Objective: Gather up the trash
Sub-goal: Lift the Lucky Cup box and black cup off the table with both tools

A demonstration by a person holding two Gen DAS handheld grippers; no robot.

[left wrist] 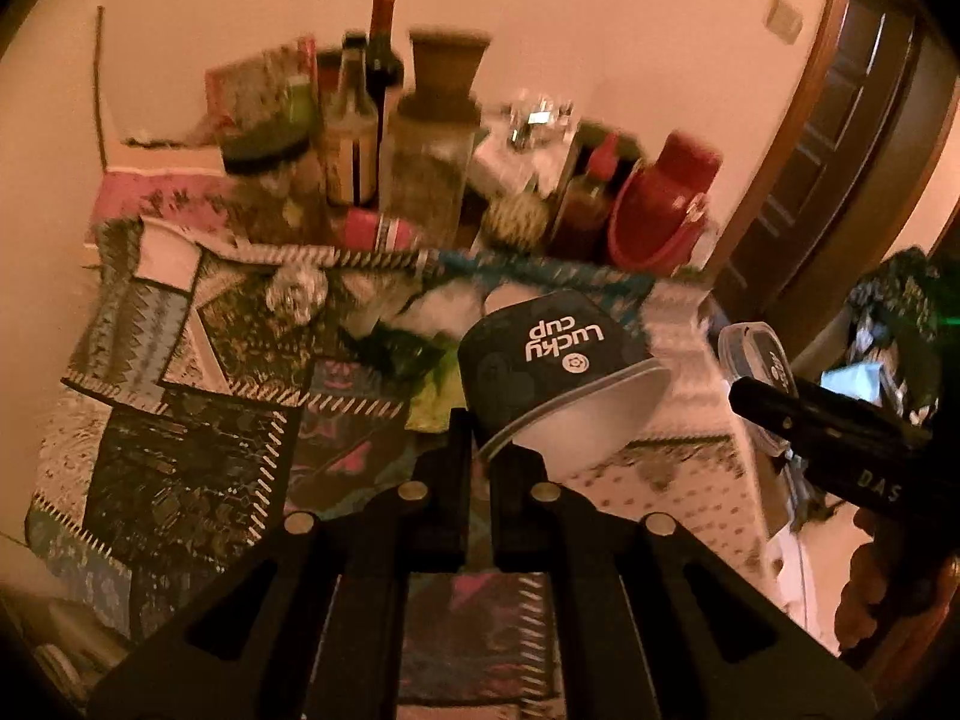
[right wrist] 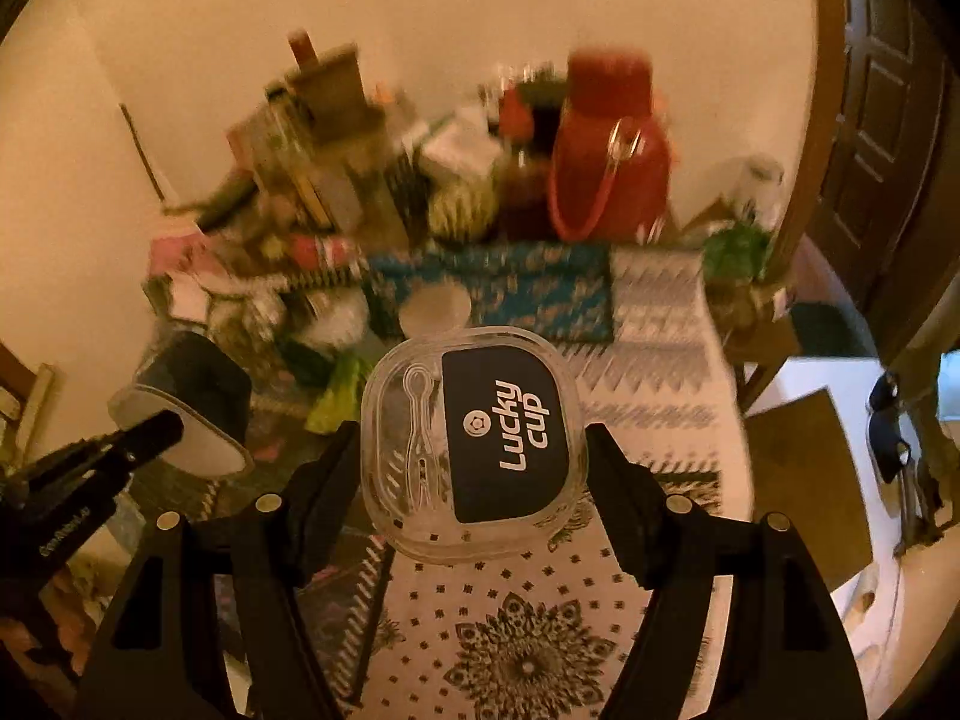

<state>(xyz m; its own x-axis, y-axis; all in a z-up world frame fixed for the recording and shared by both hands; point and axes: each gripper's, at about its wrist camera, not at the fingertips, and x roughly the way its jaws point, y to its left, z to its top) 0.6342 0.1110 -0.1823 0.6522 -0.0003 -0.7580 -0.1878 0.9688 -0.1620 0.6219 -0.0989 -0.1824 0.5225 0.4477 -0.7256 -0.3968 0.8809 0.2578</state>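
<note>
A dark paper cup (left wrist: 558, 360) printed "Lucky cup" hangs tilted above the table, and my left gripper (left wrist: 480, 447) is shut on its rim. The right wrist view shows the same cup (right wrist: 192, 396) at the left, with the left gripper (right wrist: 159, 426) pinching it. My right gripper (right wrist: 474, 450) is shut on a clear plastic lid (right wrist: 480, 396) with a dark "Lucky cup" label, one finger on each side edge. Below on the patterned tablecloth (right wrist: 654, 324) lie a crumpled foil ball (left wrist: 294, 294), a green wrapper (left wrist: 429, 396) and white tissue (left wrist: 447, 303).
Bottles (left wrist: 351, 132), a tall jar (left wrist: 432, 162) and a red jug (right wrist: 606, 168) crowd the back of the table against the wall. A dark wooden door (right wrist: 882, 120) stands at the right. A brown chair seat (right wrist: 804, 480) sits beside the table's right edge.
</note>
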